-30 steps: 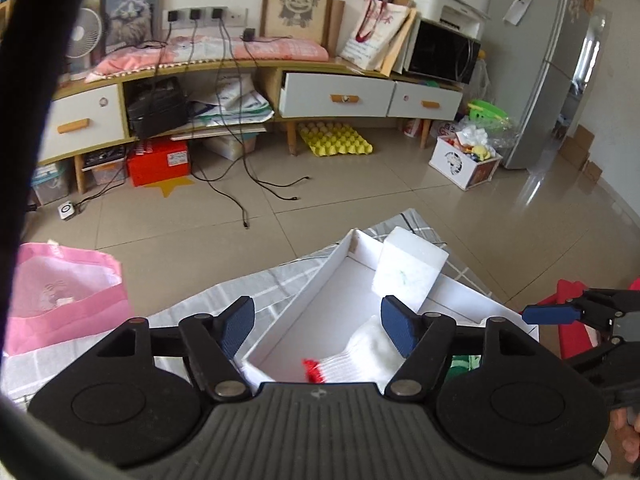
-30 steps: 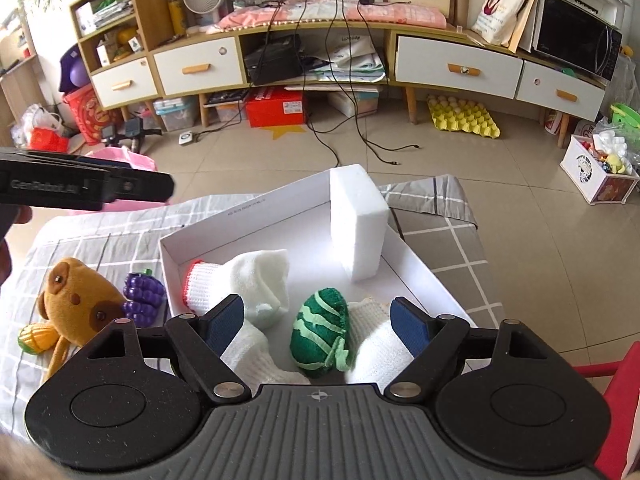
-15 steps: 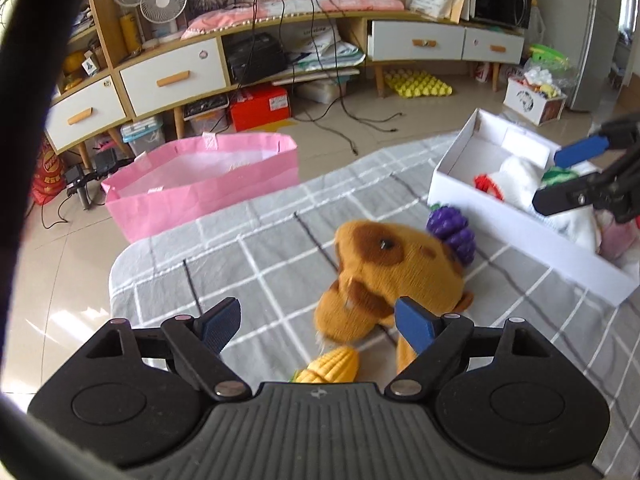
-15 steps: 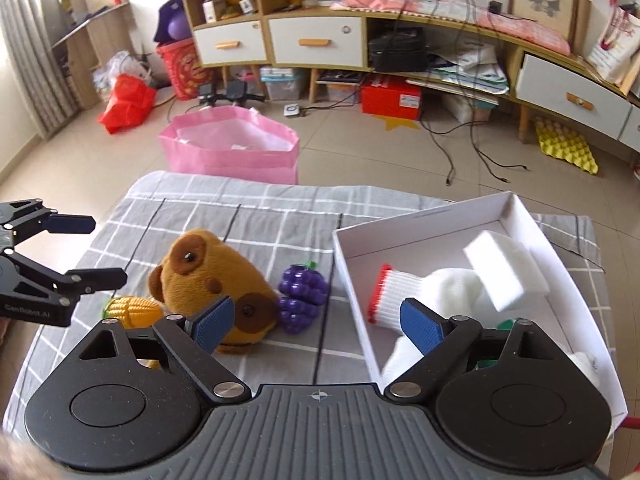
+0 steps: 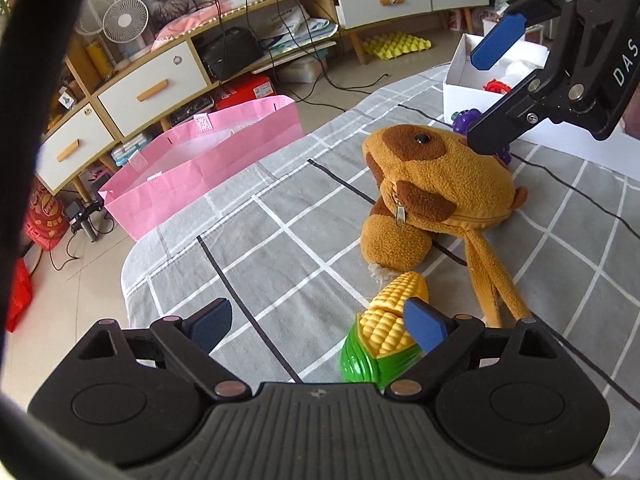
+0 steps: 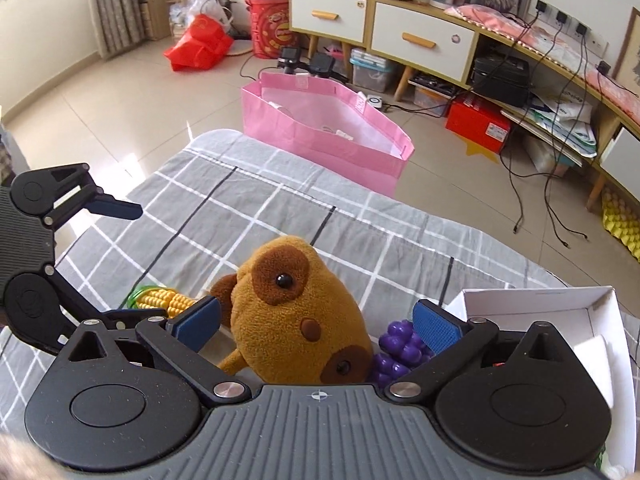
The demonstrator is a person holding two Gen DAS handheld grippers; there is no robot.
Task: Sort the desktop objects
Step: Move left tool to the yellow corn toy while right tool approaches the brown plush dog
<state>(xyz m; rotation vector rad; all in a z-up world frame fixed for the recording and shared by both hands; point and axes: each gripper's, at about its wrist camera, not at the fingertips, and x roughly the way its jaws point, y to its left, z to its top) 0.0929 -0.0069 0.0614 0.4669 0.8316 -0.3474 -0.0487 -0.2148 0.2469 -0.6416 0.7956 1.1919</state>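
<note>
The left gripper [image 5: 320, 320] hovers over the toy corn [image 5: 386, 328], jaws opening, corn at their 3 o'clock pad. The right gripper [image 6: 318, 320], jaws opening wide, straddles the plush dog [image 6: 296, 312] on the bench (probably bound for the white box [image 6: 560, 304] at 3 o'clock).

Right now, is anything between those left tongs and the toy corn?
Nothing visible. The left tongs are opening above the toy corn, which lies on the grey checked cloth beside the plush dog.
</note>
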